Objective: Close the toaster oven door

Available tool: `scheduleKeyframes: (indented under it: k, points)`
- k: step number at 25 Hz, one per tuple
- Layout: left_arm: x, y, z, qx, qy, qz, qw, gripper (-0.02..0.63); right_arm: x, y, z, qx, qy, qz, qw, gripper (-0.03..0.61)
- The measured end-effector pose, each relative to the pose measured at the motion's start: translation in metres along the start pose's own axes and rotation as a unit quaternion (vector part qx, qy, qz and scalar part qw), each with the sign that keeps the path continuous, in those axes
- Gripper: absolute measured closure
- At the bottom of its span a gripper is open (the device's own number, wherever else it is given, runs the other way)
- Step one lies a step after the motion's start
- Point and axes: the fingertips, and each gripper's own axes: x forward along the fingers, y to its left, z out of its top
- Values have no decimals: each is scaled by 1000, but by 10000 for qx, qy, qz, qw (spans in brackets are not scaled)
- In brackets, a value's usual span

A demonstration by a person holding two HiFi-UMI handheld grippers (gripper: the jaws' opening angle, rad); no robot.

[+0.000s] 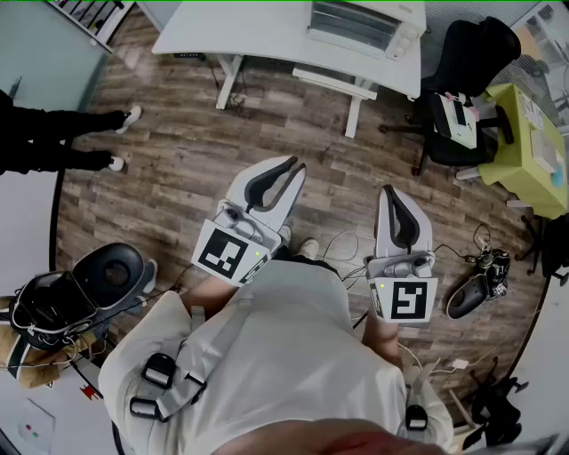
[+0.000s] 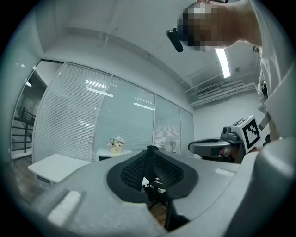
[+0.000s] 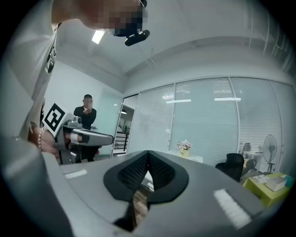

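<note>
The silver toaster oven [image 1: 363,24] stands on a white table [image 1: 240,31] at the far side of the room, well away from both grippers. From this distance I cannot tell how its door stands. I hold both grippers close to my body above the wooden floor. My left gripper [image 1: 291,167] is shut with nothing in it, and its black pads [image 2: 138,169] meet at the tip. My right gripper [image 1: 392,192] is also shut and empty. In the left gripper view the left gripper [image 2: 151,149] points out into the room, as does the right gripper [image 3: 148,152] in its own view.
A black office chair [image 1: 467,67] and a yellow-green table [image 1: 533,147] stand at the right. A person in black [image 1: 53,138] stands at the left. Bags and black gear [image 1: 80,293] lie at the lower left, and cables [image 1: 462,267] trail across the floor at the right.
</note>
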Motion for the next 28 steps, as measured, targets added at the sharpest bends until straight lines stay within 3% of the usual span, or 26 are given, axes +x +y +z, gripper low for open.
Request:
scheduleKeyframes:
  k: [9, 18, 28]
  points:
    - [4, -25, 15, 111, -120, -10, 9999, 565, -25, -17, 12, 169, -217, -33, 9996, 574]
    - [23, -57, 2, -20, -64, -49, 10000, 565, -47, -41, -8, 268, -116, 53, 9996, 574]
    - [44, -35, -7, -15, -77, 29, 10000, 565, -26, -52, -14, 252, -139, 66, 9996, 574]
